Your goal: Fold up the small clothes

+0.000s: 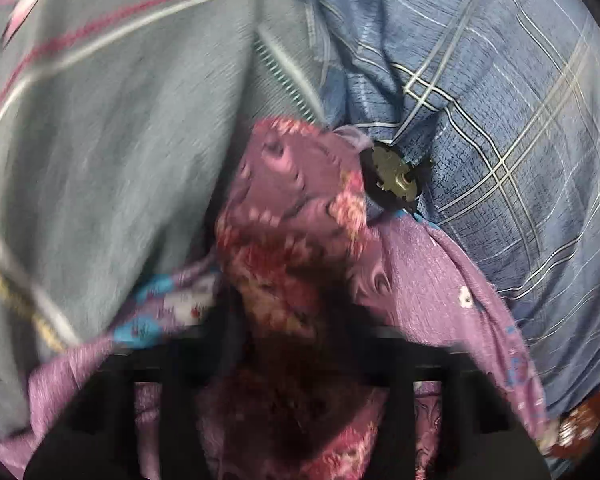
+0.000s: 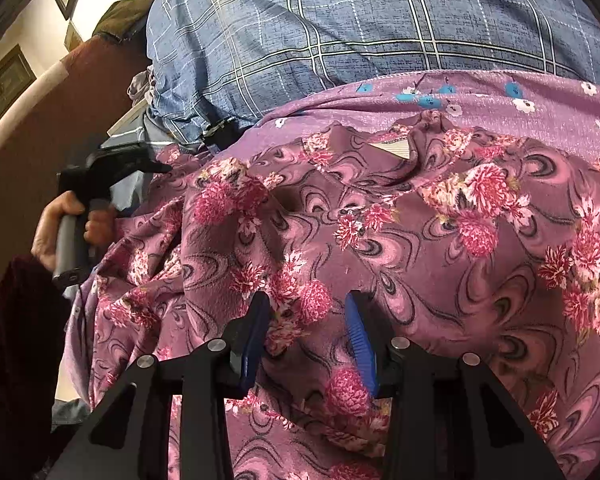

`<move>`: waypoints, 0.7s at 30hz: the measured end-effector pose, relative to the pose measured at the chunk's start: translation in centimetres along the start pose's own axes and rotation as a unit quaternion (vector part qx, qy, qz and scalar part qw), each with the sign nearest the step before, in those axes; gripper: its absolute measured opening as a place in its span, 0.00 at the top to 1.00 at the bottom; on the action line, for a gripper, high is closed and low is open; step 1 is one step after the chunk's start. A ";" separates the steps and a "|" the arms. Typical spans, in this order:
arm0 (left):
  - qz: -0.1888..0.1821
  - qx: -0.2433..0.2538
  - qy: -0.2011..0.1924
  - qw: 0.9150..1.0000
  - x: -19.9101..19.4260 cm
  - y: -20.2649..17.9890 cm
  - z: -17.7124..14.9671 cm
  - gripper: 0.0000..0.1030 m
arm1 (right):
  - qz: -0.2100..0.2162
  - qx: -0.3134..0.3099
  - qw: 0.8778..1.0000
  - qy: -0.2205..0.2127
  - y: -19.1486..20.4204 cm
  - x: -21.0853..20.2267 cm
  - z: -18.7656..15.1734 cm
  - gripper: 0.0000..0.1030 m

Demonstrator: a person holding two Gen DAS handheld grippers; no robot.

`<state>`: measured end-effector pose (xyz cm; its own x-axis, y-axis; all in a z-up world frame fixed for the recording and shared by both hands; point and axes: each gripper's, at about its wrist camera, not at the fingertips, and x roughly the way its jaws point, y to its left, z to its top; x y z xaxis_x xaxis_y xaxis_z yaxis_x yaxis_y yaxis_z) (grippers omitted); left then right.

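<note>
A mauve garment with pink flowers (image 2: pixel 380 216) lies spread on a lilac sheet (image 2: pixel 500 112). My right gripper (image 2: pixel 306 312) stands open over its near part, blue pads (image 2: pixel 360 336) either side of a raised fold. In the right wrist view my left gripper (image 2: pixel 156 166) is at the garment's left edge, held by a hand; its fingertips are hidden in the cloth. In the blurred left wrist view the flowered garment (image 1: pixel 296 216) bunches up over my left gripper (image 1: pixel 292 320) and hides the fingers.
A blue checked pillow (image 2: pixel 340 28) lies behind the garment and also shows in the left wrist view (image 1: pixel 500 120). A grey-green blanket with pink stripes (image 1: pixel 100 120) is at left. A small brass gear-like part (image 1: pixel 392 176) sits by the pillow. A brown headboard (image 2: pixel 40 152) stands left.
</note>
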<state>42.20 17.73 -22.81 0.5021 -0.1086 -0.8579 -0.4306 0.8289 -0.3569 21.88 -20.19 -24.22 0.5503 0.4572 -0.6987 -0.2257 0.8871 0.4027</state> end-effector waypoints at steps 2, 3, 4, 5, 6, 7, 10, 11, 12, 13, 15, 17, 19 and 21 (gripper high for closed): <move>0.003 0.005 0.004 1.000 -0.1 -0.3 0.2 0.93 | 0.005 0.013 1.000 0.000 -0.4 -0.2 0.2 0.65; -0.011 0.010 -0.007 1.000 -1.0 -0.5 0.1 0.94 | 0.007 0.022 1.000 -0.004 -0.8 -0.5 0.3 0.65; -0.021 0.017 -0.018 0.999 -1.9 -0.8 0.0 0.95 | 0.006 0.028 1.000 -0.011 -1.1 -0.8 0.5 0.63; -0.031 0.029 -0.031 0.999 -3.1 -1.4 -0.2 0.95 | 0.003 0.034 0.999 -0.022 -1.5 -1.4 0.7 0.63; -0.039 0.042 -0.037 0.998 -4.2 -2.1 -0.4 0.96 | 0.001 0.045 0.998 -0.039 -2.1 -2.2 1.0 0.63; -0.047 0.060 -0.043 0.996 -5.4 -3.2 -0.5 0.97 | 0.001 0.053 0.997 -0.049 -2.6 -2.7 1.2 0.63; -0.080 0.120 -0.068 0.987 -9.9 -6.7 -1.5 1.00 | 0.004 0.096 0.992 -0.079 -4.8 -4.4 1.7 0.62; -0.086 0.137 -0.076 0.984 -11.3 -8.0 -1.8 1.00 | 0.005 0.109 0.990 -0.085 -5.5 -4.9 1.8 0.62; -0.098 0.163 -0.087 0.978 -13.0 -9.4 -2.3 1.00 | 0.003 0.120 0.988 -0.094 -6.2 -5.4 1.8 0.62; -0.106 0.192 -0.096 0.971 -14.9 -10.8 -2.8 1.00 | 0.000 0.129 0.986 -0.102 -6.8 -5.9 1.8 0.60; -0.101 0.235 -0.111 0.960 -17.5 -13.1 -4.1 1.00 | -0.001 0.146 0.982 -0.117 -8.0 -7.1 1.8 0.60; -0.098 0.249 -0.115 0.957 -19.3 -13.7 -5.2 0.99 | 0.001 0.158 0.980 -0.125 -8.7 -7.9 1.8 0.60; -0.114 0.244 -0.113 0.957 -20.1 -13.8 -5.5 1.00 | 0.002 0.168 0.977 -0.132 -9.4 -8.6 1.6 0.60; -0.131 0.257 -0.110 0.951 -20.9 -14.4 -6.8 1.00 | 0.002 0.172 0.976 -0.137 -9.9 -9.3 1.5 0.60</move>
<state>32.83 4.30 -2.19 0.7110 -0.2775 -0.6461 0.1257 0.9542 -0.2715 20.19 -33.32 -20.84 0.7544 0.3842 -0.5323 0.0295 0.7902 0.6121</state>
